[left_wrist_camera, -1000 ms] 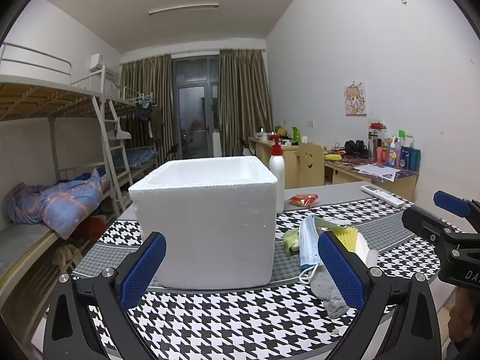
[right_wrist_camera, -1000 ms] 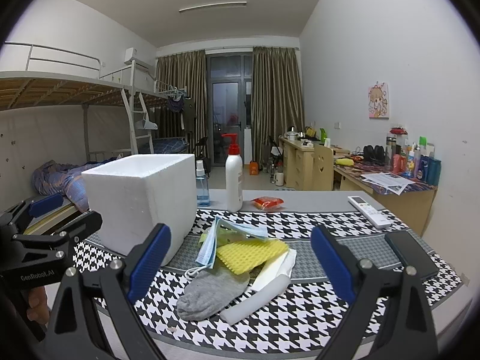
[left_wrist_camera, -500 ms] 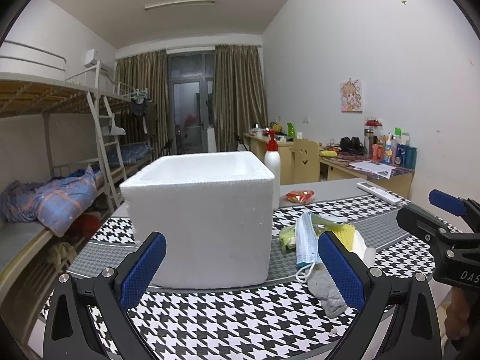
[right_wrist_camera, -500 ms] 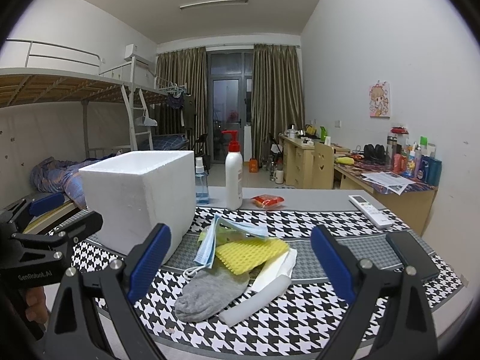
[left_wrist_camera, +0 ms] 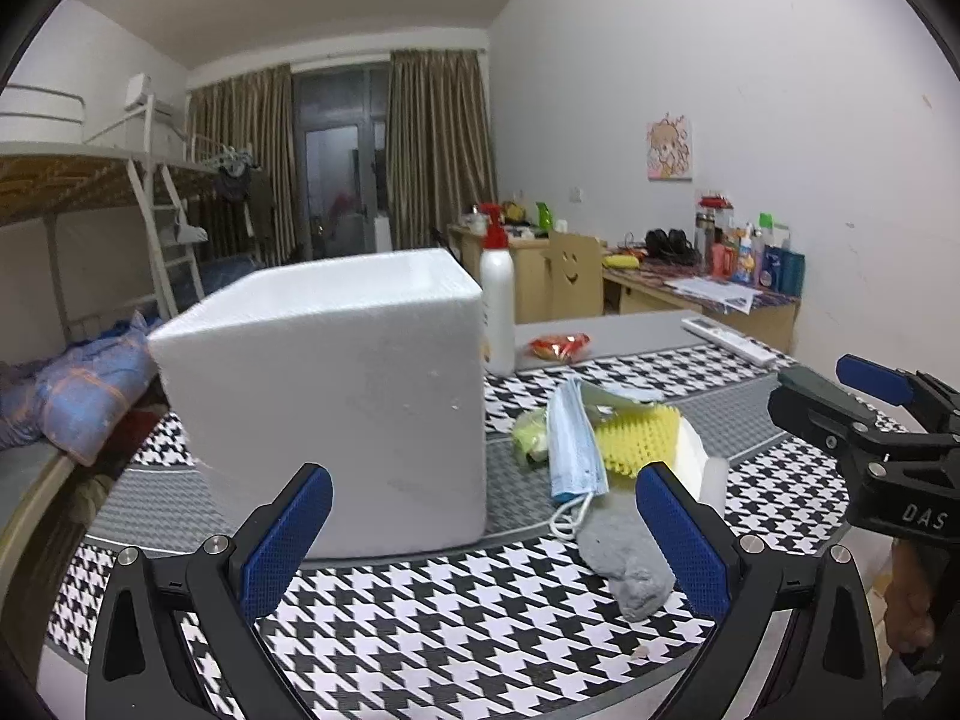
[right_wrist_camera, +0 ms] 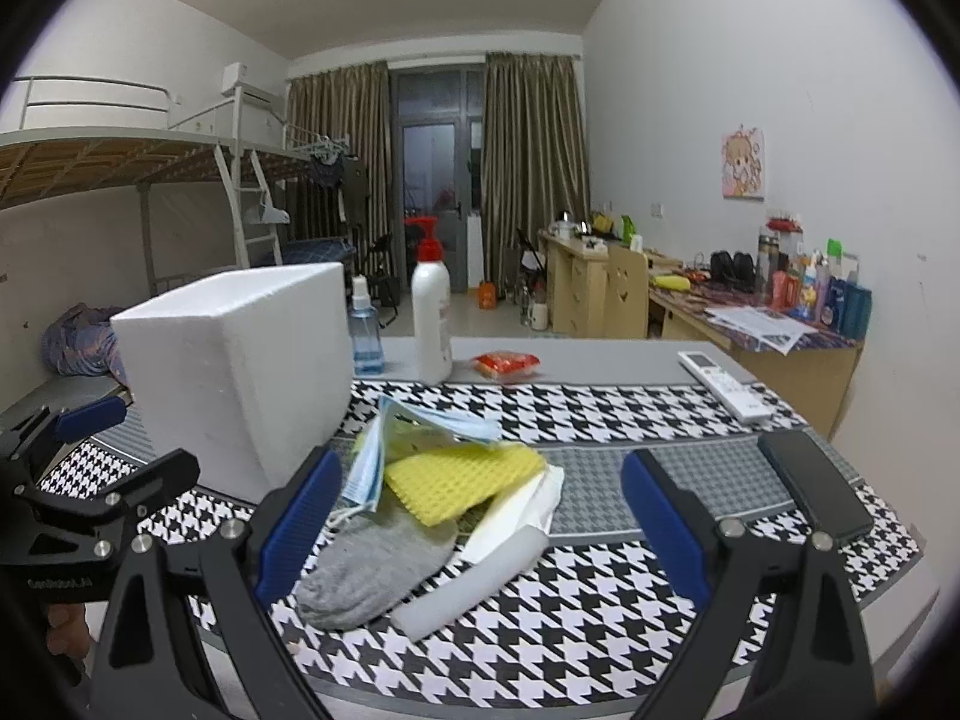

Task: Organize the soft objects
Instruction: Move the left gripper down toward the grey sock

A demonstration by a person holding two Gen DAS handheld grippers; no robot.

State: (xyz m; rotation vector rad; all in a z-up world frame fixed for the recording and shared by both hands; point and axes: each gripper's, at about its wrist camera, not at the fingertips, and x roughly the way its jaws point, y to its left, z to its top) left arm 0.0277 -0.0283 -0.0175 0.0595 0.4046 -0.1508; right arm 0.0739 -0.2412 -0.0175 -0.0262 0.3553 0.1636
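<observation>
Standing at left on the checked cloth (right_wrist_camera: 600, 414), the foam box (left_wrist_camera: 336, 396) hides its own inside and part of the spray bottle (right_wrist_camera: 365, 330) behind. Just right, a pile: blue mask (right_wrist_camera: 366, 468), yellow sponge (right_wrist_camera: 462, 477), grey sock (right_wrist_camera: 372, 564), white roll (right_wrist_camera: 474, 582), overlapping, lower layers hard to read. Left gripper (left_wrist_camera: 480, 540) and right gripper (right_wrist_camera: 477, 525) both hover spread wide, empty. Farther right, a phone (right_wrist_camera: 813, 492).
</observation>
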